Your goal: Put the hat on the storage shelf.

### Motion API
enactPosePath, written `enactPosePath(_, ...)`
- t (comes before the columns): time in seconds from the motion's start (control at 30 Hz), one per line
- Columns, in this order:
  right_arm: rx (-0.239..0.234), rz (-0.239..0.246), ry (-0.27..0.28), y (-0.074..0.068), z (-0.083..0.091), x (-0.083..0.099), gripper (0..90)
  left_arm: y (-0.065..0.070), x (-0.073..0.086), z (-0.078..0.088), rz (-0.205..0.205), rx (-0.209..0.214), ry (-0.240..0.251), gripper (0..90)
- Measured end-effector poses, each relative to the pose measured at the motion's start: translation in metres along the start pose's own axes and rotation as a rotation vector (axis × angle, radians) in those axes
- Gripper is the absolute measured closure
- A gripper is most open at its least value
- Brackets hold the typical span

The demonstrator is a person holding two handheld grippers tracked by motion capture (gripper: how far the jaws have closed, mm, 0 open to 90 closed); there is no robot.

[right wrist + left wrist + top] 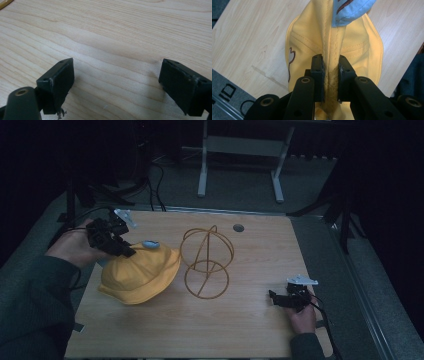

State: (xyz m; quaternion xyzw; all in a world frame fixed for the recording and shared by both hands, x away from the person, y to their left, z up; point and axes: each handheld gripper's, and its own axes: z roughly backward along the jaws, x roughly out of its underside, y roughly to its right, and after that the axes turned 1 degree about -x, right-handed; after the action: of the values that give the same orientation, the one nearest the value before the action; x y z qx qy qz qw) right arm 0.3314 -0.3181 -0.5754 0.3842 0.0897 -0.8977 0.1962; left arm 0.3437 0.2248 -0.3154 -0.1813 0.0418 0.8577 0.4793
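My left gripper (330, 72) is black, with round brass-looking screws behind its square pads. My right gripper (286, 298) carries a grey three-cornered plate above; my sleeves seem dark green.

You work in a dim room at a pale wooden table (240, 320) with a small round hole (238, 227) near its far edge. Beyond it, grey carpet (240, 190) runs under a white-legged frame (202, 170), and black cables (157, 185) trail across the floor.
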Motion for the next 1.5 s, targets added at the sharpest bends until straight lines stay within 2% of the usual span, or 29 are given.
enactPosePath(0.43,0.000,0.000,0.000,0.000,0.000,0.000,13.0,-0.006,0.003,0.013,0.016,-0.020,0.025,78.6)
enactPosePath(0.6,0.000,-0.001,0.001,0.000,0.000,0.000,13.0,-0.008,0.002,0.018,0.012,-0.010,0.052,78.6)
enactPosePath(1.0,0.000,0.002,0.001,0.000,0.000,0.000,13.0,-0.008,-0.003,0.030,-0.012,-0.028,0.084,78.5)
enactPosePath(1.5,0.000,0.003,0.003,0.000,0.000,0.000,13.0,-0.007,-0.008,0.041,-0.019,-0.039,0.128,78.6)
